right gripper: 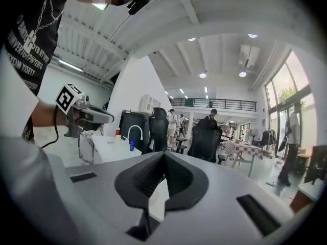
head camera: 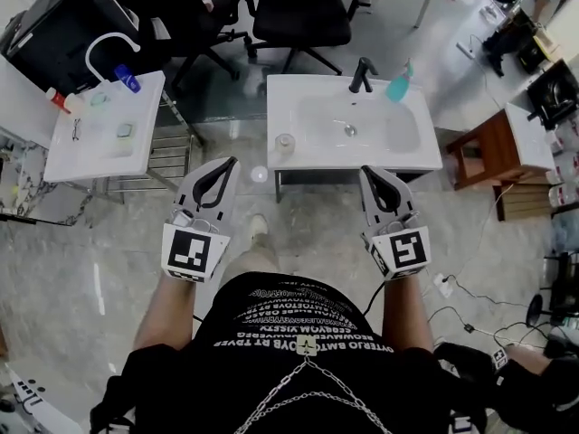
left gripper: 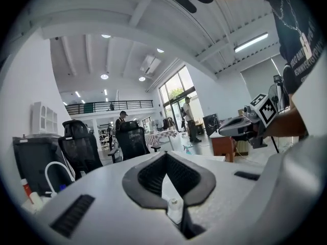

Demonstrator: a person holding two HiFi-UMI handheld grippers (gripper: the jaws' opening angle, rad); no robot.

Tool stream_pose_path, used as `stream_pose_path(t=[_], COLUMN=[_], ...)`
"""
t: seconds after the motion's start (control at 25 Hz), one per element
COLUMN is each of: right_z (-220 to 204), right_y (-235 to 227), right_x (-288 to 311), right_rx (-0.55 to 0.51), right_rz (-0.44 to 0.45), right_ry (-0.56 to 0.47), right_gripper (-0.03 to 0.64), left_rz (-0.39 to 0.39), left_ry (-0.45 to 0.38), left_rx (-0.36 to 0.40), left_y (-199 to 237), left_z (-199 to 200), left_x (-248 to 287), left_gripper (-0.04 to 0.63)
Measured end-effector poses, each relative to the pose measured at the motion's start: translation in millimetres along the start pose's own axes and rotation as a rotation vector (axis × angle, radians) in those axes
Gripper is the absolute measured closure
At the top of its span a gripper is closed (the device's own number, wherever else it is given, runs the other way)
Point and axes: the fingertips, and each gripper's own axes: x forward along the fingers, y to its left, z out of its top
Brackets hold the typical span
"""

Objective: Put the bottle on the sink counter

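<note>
The left tongs (head camera: 228,163) and right tongs (head camera: 367,171) were clenched on nothing. The bottle (head camera: 285,143) stood at the sink counter's (head camera: 303,93) front-left corner, its label unreadable.

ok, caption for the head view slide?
Left tool and right tool, both shut and empty, held before the sink counter; teal bottle stands beside its black faucet.

L gripper (head camera: 232,162), R gripper (head camera: 365,171) closed, level.
</note>
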Motion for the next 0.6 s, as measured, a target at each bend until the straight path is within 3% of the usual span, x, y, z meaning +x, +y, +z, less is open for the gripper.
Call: stream_pose_path(t=[0.2,0.4,0.6], right_z=[-6,-2,3], right_y=[12,33,37], right_x=[-26,-33,-38], right_rx=[0.011,0.020,0.011], right_rz=[0.003,0.058,0.073], right_ry=[0.035,0.047,0.050], right_gripper=[0.623,0.623,0.623], left_rz=[-0.002,-0.050,-0.030], left_ry=[-0.016,-0.075,-0.080], left_rx=[-0.040,-0.135,-0.132], left_y=[-25,-43,-47], left_z=[12,32,38], left_x=[-26,-48,-55], left_gripper=[0.589,0.589,0.589])
